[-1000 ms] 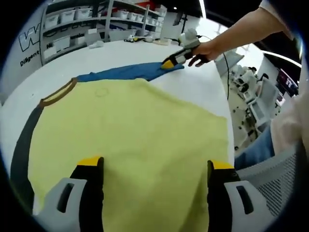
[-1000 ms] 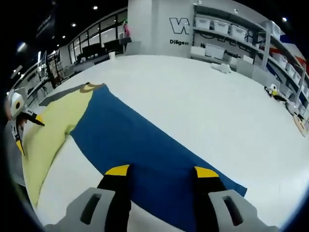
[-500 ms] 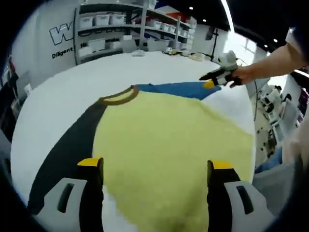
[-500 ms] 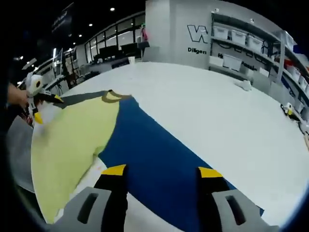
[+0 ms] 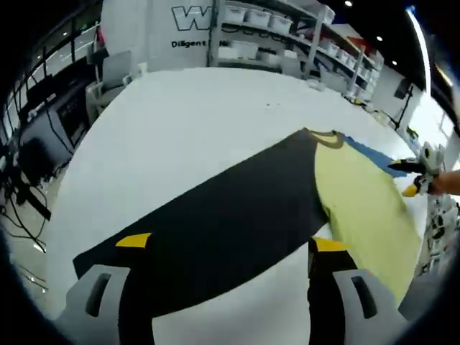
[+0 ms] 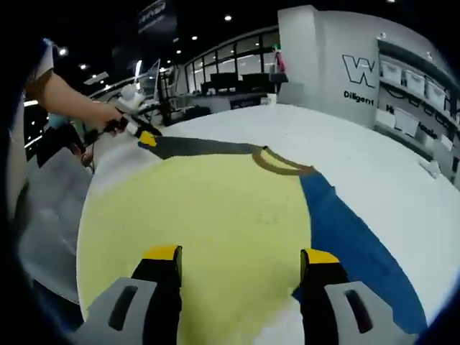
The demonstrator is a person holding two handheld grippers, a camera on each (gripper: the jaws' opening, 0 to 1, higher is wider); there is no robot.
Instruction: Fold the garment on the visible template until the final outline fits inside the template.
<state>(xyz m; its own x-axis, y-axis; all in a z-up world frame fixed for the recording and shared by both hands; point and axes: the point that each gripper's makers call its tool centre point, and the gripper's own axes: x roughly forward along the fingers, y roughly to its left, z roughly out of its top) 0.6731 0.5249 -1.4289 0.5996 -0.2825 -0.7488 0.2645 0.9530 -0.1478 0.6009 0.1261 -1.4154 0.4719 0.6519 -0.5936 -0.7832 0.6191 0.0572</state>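
Lying flat on the white worktop (image 5: 180,115), the garment (image 6: 215,215) spreads a pale yellow body between a black sleeve (image 5: 215,223) and a blue sleeve (image 6: 352,230), with a brown collar (image 6: 280,164) at the neck. In the left gripper view the left hand-held gripper (image 5: 233,248) hovers with its jaws spread wide and empty over the black sleeve, the yellow body off to its right. In the right gripper view the right hand-held gripper (image 6: 241,257) stands equally wide and empty above the yellow body, the blue sleeve just to its right. Shelves behind hold white bins (image 5: 248,14); their contents cannot be made out. A second ago the left camera looked down on the yellow body and the right on the blue sleeve; both views have since swung leftward across the garment.
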